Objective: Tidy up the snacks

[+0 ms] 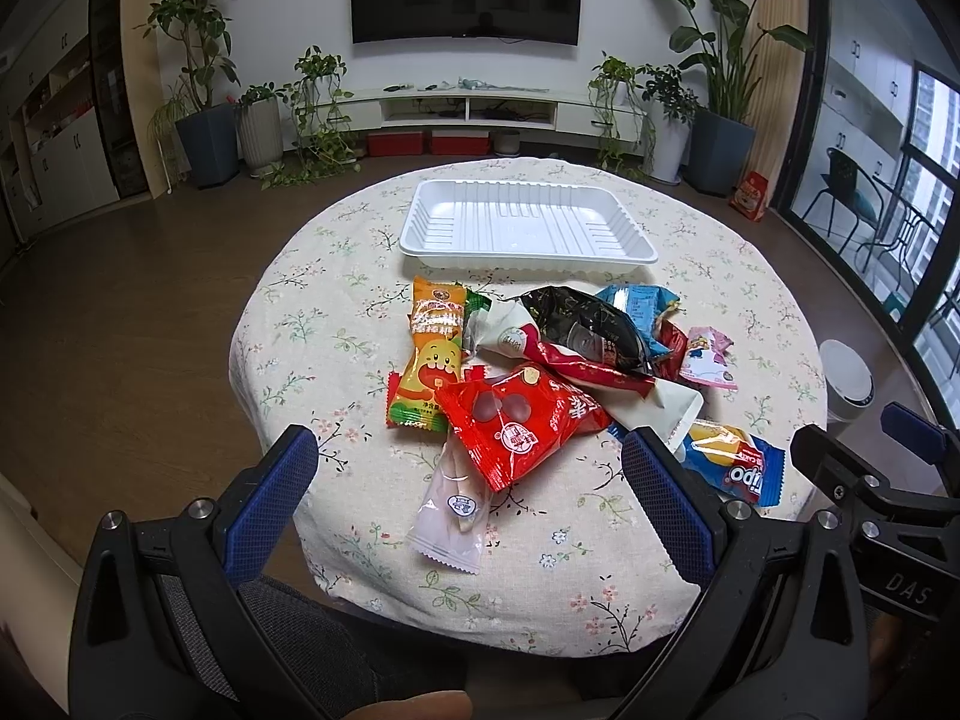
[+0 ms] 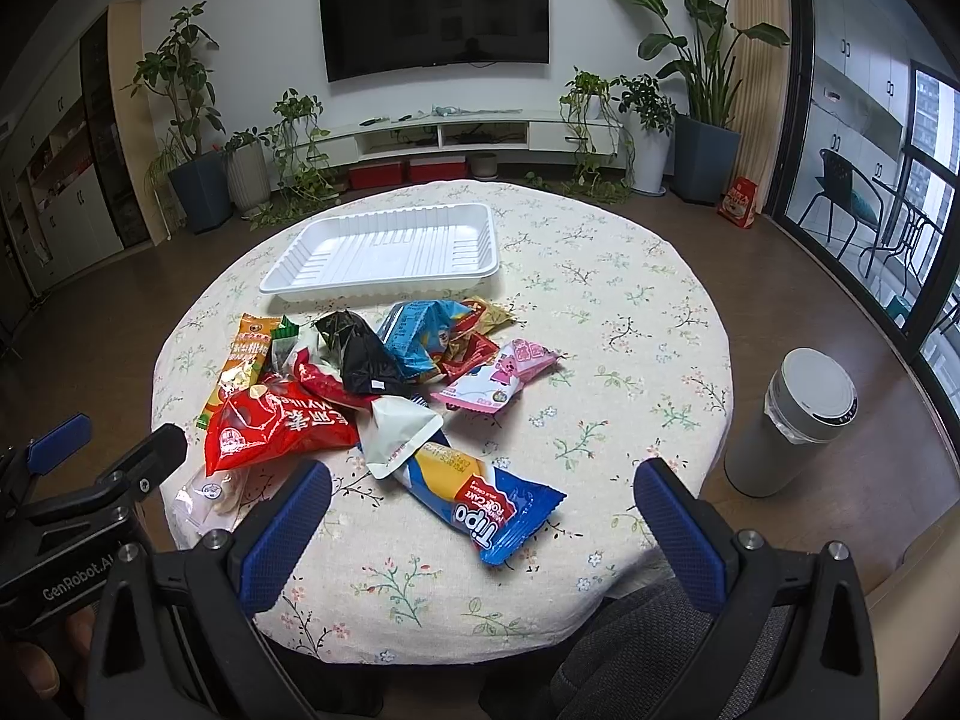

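A heap of snack packets lies mid-table: a red bag [image 1: 522, 420] [image 2: 273, 420], an orange packet [image 1: 429, 354] [image 2: 240, 360], a black bag [image 1: 585, 324] [image 2: 360, 354], a pink packet [image 1: 708, 357] [image 2: 498, 378], a blue Tipo cake pack [image 1: 741, 468] [image 2: 480, 498] and a clear pale packet [image 1: 453, 516]. Beyond them sits an empty white tray [image 1: 528, 222] [image 2: 384, 252]. My left gripper [image 1: 468, 480] is open at the near edge, around the clear packet and red bag without touching. My right gripper [image 2: 480, 510] is open, straddling the Tipo pack.
The round table wears a floral cloth [image 1: 336, 300] [image 2: 630, 312]. A grey lidded bin [image 2: 792, 420] stands on the floor to the right. A grey chair back [image 2: 660, 648] is under the grippers. Potted plants, a TV and a low shelf line the far wall.
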